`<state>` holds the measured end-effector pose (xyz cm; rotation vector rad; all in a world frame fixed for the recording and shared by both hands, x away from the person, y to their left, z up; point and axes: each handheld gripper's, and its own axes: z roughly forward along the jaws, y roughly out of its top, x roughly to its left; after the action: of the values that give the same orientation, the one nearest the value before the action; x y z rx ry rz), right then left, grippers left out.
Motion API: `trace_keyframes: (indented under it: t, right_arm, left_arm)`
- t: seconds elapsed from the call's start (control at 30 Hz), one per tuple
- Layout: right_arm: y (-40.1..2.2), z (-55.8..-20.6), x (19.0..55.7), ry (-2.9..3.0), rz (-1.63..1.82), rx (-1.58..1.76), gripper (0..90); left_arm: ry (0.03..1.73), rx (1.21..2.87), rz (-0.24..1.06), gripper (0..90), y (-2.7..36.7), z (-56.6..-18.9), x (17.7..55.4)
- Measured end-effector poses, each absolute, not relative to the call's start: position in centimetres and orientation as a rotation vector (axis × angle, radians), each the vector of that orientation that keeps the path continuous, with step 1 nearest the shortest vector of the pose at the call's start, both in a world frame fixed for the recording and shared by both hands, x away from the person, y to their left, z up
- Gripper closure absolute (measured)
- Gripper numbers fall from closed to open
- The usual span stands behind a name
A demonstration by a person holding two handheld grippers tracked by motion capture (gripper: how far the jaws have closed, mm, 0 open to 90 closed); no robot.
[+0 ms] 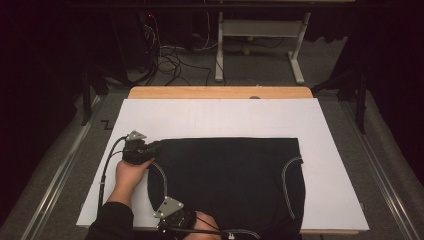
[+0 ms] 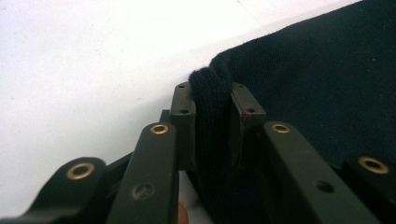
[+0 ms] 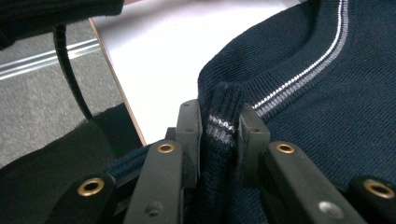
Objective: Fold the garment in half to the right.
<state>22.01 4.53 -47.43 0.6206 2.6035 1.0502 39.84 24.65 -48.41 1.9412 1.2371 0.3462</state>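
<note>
A dark navy knitted sweater (image 1: 230, 175) with thin white-grey stripes lies flat on the white board (image 1: 220, 117). My left gripper (image 1: 145, 148) sits at the sweater's far left corner, shut on a pinched fold of the knit (image 2: 212, 100). My right gripper (image 1: 172, 212) is at the near left edge of the sweater, by the table's front. Its jaws are shut on a ridge of striped fabric (image 3: 219, 123) beside the curved stripe (image 3: 303, 70). The sweater (image 3: 327, 116) spreads out flat beyond that ridge.
The white board rests on a wooden table (image 1: 220, 92) whose far edge shows behind it. Bare board lies to the left, behind and to the right of the sweater. Metal rails (image 1: 55, 175) run along the floor on both sides. Table legs and cables (image 1: 220, 55) stand farther back.
</note>
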Motion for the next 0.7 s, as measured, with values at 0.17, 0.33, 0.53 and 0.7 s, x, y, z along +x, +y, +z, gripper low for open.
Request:
trace_keyframes:
  t: [0.17, 0.33, 0.53, 0.7]
  right_arm:
    - [4.0, -47.0, 22.0, 2.591, 1.102, 0.633, 76.0]
    - [3.3, -46.7, 22.1, 2.571, 1.167, 0.654, 76.2]
    - [2.6, -46.0, 22.0, 2.526, 1.216, 0.648, 76.3]
    - [1.9, -45.2, 21.8, 2.487, 1.25, 0.632, 76.4]
  left_arm:
    - [1.238, 1.94, 0.35, 70.5, 24.6, -48.4, 39.8]
    - [1.239, 1.939, 0.349, 70.5, 24.7, -48.4, 39.8]
    - [1.229, 1.932, 0.329, 73.3, 24.8, -48.4, 39.9]
    - [1.208, 1.927, 0.318, 74.2, 24.9, -48.3, 39.8]
